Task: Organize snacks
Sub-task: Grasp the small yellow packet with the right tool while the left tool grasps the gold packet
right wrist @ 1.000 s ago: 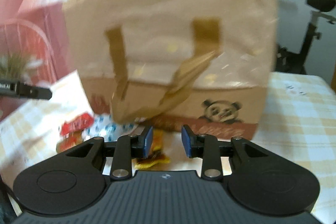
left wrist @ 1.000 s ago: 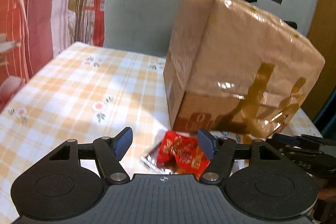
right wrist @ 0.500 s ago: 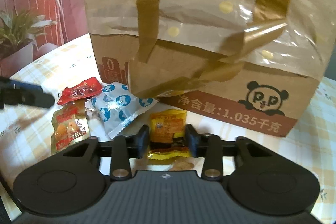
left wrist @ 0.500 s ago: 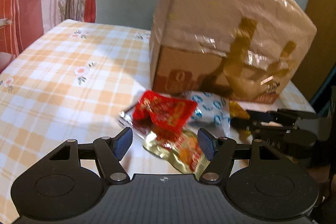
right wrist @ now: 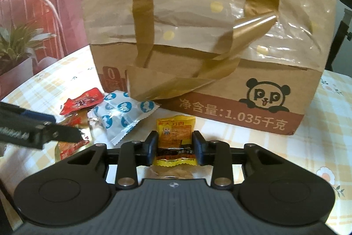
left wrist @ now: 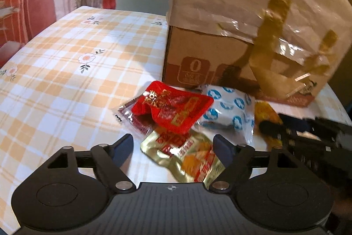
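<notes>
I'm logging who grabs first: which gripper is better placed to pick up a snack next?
Right. The right gripper already brackets the yellow snack packet, jaws close on both sides. The left gripper hangs wide open near the gold packet, with nothing between its fingertips yet.

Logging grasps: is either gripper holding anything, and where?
The right gripper pinches the yellow snack packet across its side edges, at its lower half. The left gripper is open, holding nothing.

Matt brown cardboard box (right wrist: pixel 220 102) under crinkled glossy plastic film (right wrist: pixel 297 21); shiny foil snack packets (left wrist: pixel 182 158); smooth checked tablecloth (left wrist: pixel 66 72); matt black plastic gripper (right wrist: pixel 175 148).
</notes>
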Motion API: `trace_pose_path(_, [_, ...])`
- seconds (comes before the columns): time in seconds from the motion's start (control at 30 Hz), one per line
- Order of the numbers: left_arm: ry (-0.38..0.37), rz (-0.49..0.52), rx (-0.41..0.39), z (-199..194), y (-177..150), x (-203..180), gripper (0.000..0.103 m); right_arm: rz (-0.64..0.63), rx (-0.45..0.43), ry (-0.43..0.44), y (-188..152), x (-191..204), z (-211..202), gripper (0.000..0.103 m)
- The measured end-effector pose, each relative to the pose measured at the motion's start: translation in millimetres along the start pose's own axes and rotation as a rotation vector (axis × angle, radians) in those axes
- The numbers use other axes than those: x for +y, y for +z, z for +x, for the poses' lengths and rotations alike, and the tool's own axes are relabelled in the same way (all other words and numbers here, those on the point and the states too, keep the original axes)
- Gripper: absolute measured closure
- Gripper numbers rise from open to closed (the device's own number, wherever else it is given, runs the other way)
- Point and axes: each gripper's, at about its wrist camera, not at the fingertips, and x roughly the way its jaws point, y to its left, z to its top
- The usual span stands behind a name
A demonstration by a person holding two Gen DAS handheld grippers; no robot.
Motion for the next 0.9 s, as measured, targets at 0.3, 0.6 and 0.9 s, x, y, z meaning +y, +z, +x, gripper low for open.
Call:
trace_pose_path(0.3, [0.105,0.042,0.001,5,2,-15,0.02,-0.006,-0.002,0.014,0,3,1,0.067])
trace_pose_path(0.6, [0.121,0.047,0.033,-12,-11,-2,0.017,0.022,-0.014,0.026,0,-3,-3,0.067])
trace_pose_path(0.9, [0.159,-0.056,0.034,-18,-12,20,0.017,0.024,-0.019,0.023,0,0,-4,0.067])
